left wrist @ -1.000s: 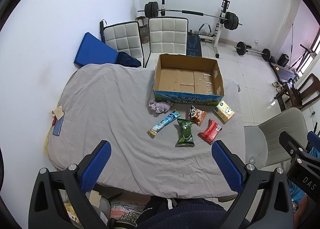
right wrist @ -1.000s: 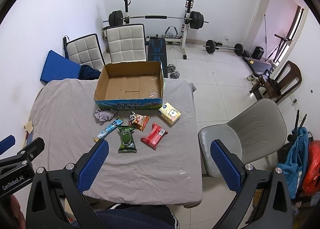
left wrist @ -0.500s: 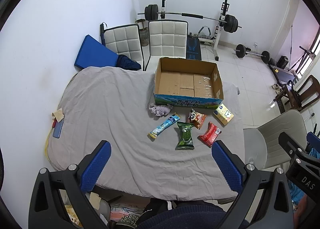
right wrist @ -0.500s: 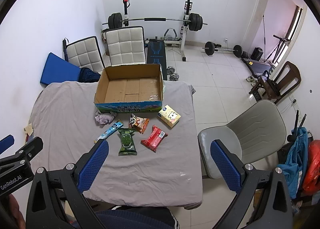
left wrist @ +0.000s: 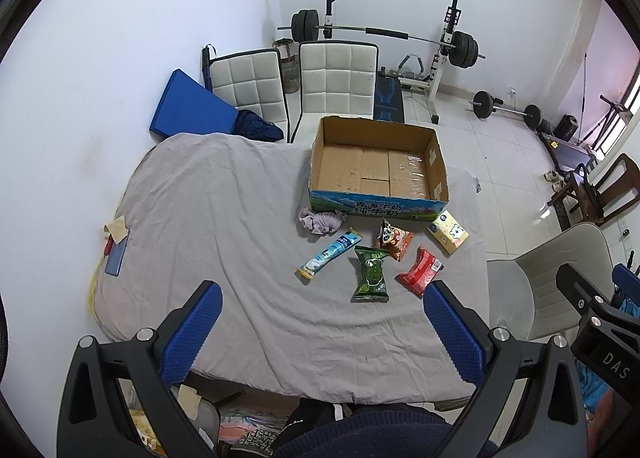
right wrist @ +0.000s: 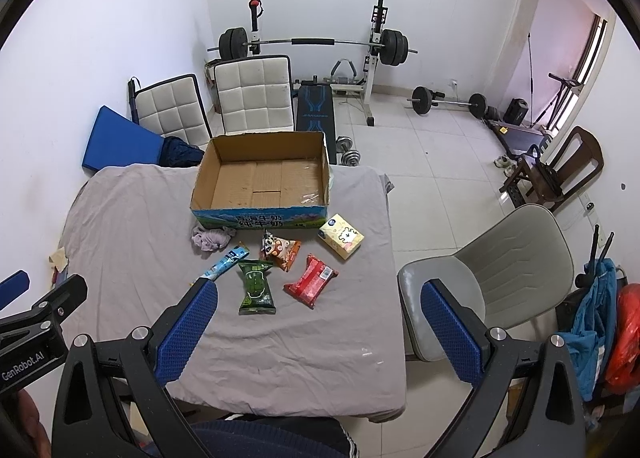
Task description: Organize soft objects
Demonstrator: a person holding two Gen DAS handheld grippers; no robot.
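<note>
An empty cardboard box (left wrist: 376, 162) (right wrist: 260, 182) stands at the far side of a grey-covered table (left wrist: 224, 218) (right wrist: 132, 218). In front of it lie a crumpled lilac cloth (left wrist: 320, 220) (right wrist: 210, 238), a blue stick pack (left wrist: 329, 254) (right wrist: 224, 261), a green pouch (left wrist: 371, 274) (right wrist: 256, 287), an orange snack bag (left wrist: 394, 240) (right wrist: 281, 250), a red pack (left wrist: 420, 276) (right wrist: 311, 280) and a yellow tissue pack (left wrist: 447, 231) (right wrist: 341, 241). My left gripper (left wrist: 320, 332) and right gripper (right wrist: 316, 332) are open and empty, held high over the near table edge.
Two white padded chairs (left wrist: 320, 82) and a blue mat (left wrist: 188, 106) stand behind the table. A grey chair (right wrist: 496, 270) is at the table's right. A phone and paper scraps (left wrist: 116, 246) lie at the left edge. Barbell rack (right wrist: 312, 42) stands at the back.
Both grippers have drawn back and up a little; the table objects look slightly smaller. Nothing on the table has moved.
</note>
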